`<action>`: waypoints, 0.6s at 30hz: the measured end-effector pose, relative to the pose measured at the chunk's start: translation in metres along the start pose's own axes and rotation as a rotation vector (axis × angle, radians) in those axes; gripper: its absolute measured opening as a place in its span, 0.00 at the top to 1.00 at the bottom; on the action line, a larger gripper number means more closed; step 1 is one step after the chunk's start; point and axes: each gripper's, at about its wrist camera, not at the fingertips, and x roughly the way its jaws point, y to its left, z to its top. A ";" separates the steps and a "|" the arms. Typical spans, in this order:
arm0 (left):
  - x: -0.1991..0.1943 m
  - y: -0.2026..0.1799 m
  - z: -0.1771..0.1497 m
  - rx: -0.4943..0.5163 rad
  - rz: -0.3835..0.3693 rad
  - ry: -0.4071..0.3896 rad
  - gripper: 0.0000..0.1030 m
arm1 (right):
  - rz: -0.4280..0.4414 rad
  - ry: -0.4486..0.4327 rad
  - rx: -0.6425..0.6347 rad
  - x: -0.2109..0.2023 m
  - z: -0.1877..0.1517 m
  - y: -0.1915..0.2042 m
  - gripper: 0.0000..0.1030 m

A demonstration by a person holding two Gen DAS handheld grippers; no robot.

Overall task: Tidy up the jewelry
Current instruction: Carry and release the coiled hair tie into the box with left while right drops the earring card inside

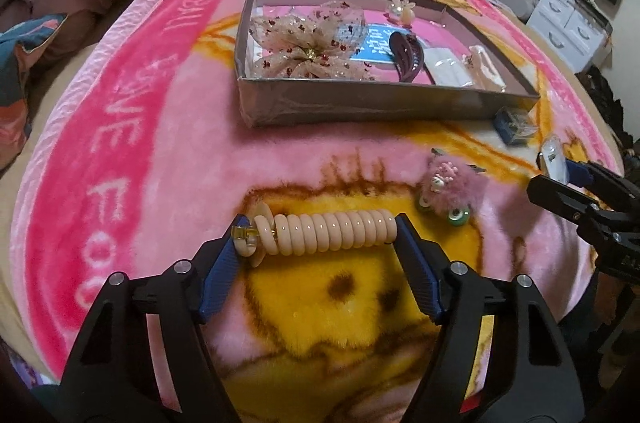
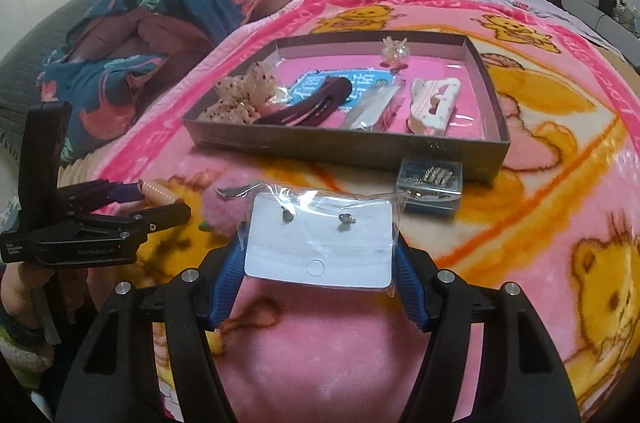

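A cream spiral hair tie (image 1: 326,233), coiled like a phone cord with a small amber bead at one end, lies crosswise between the blue pads of the left tool (image 1: 320,235), whose fingers are clamped on its two ends just above the pink bear-print blanket (image 1: 160,151). The right tool (image 2: 320,251) is clamped on a clear plastic packet (image 2: 320,243) holding a white card with two small stud earrings pinned to it, the pads pressing its left and right edges and the packet held clear of the blanket. Between the two tools, on the blanket, rests a fluffy pink hair ornament (image 1: 448,187) with green beads at its lower edge. A small clear box (image 2: 432,187) of metallic pieces sits just in front of the near right corner of a shallow grey tray (image 1: 360,103). Inside the tray, from left to right, lie a sheer sequinned bow (image 1: 308,47), a dark maroon hair clip (image 1: 408,57) resting over a blue card (image 1: 372,47), a clear sachet (image 2: 372,107) and a white claw clip (image 2: 434,103), with a small pale glassy trinket (image 2: 394,55) near the far wall. The blanket covers a bed, and a rumpled floral duvet (image 2: 160,11) is heaped at its far left. A person's hand (image 2: 20,287) grips the handle of the left tool at the edge of the right wrist view.
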 end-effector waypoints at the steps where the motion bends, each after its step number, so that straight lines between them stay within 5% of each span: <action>1: -0.003 -0.001 0.000 -0.003 -0.003 -0.006 0.37 | 0.003 -0.005 -0.003 -0.001 0.001 0.000 0.37; 18: -0.050 -0.024 0.044 0.015 -0.087 -0.153 0.37 | -0.011 -0.136 0.007 -0.045 0.018 -0.013 0.37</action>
